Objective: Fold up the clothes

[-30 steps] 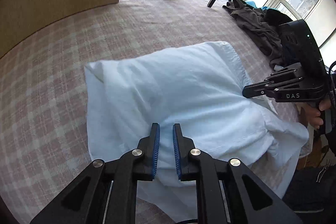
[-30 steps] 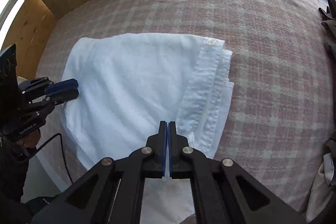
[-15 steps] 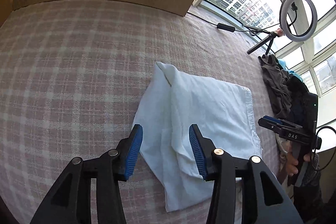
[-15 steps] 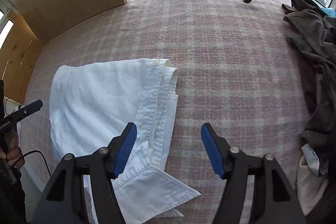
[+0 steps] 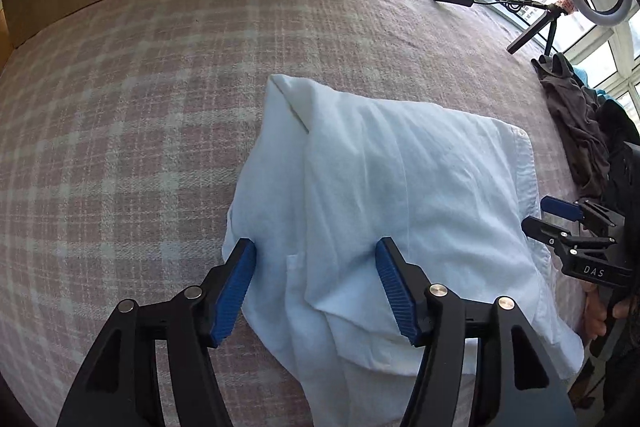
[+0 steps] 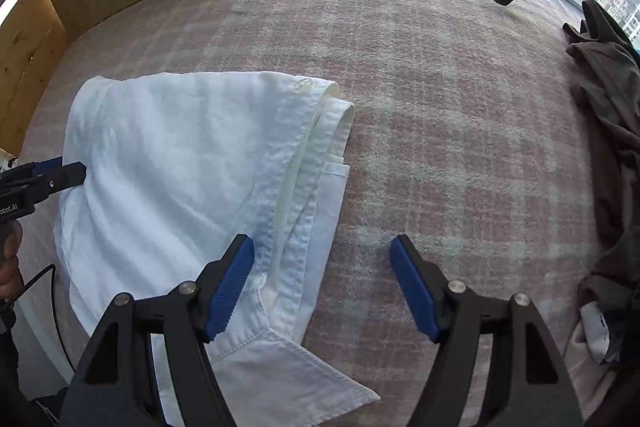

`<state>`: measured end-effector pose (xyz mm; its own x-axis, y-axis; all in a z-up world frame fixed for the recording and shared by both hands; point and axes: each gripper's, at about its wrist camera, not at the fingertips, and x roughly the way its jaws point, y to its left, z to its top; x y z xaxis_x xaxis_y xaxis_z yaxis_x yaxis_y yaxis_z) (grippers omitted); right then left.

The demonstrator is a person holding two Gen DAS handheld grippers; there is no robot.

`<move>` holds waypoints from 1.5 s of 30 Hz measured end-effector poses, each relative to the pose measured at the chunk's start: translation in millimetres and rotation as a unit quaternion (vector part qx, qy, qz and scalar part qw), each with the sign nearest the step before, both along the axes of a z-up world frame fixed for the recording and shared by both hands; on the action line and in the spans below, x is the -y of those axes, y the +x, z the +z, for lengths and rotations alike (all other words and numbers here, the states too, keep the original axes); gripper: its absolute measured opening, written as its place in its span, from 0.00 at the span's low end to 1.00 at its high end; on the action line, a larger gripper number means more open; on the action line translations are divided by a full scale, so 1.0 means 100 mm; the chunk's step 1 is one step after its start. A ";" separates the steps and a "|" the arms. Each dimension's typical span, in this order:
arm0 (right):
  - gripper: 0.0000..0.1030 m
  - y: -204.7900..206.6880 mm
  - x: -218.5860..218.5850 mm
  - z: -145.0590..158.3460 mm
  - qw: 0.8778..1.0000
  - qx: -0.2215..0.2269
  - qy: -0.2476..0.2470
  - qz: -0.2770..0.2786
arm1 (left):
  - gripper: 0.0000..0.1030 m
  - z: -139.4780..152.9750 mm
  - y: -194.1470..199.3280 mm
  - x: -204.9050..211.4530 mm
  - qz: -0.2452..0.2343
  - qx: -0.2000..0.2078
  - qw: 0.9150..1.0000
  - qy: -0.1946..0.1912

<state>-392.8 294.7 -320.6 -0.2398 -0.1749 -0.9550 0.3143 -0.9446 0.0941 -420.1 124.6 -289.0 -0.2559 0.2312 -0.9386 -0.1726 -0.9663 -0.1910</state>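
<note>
Pink plaid bedding carries our folded white shirt, its collar by the near edge. Our left gripper and right gripper hover above it, jaws opening, gripping nothing.

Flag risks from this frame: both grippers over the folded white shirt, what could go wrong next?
1. The collar flap sticks out of the white shirt; pressing here may crease it crooked.
2. The right gripper, jaws opening, straddles the button placket's edge; closing could drag layers apart.
3. The left gripper, also opening, spans a loose ridge that could bunch.
</note>
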 end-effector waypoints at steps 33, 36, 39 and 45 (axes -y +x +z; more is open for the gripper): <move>0.09 -0.05 -0.10 -0.01 0.992 0.011 -0.128 0.010 | 0.09 0.24 0.15 0.09 0.020 -0.009 0.997 0.069; 0.09 -0.04 -0.01 0.18 0.989 0.001 -0.144 0.012 | 0.09 0.43 0.21 0.07 0.024 -0.023 0.997 0.072; 0.09 0.01 0.05 0.41 0.986 -0.010 -0.163 0.021 | 0.09 0.59 0.27 0.12 0.029 -0.039 0.997 0.064; 0.09 0.31 0.32 0.99 0.982 -0.049 -0.174 0.050 | 0.09 0.92 0.38 0.43 0.040 -0.084 0.994 0.058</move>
<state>-361.7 262.6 -221.9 -0.2923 -0.5149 -0.8059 0.4283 -0.8240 0.3711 -382.3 81.6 -196.7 -0.4290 0.3070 -0.8495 -0.1340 -0.9517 -0.2762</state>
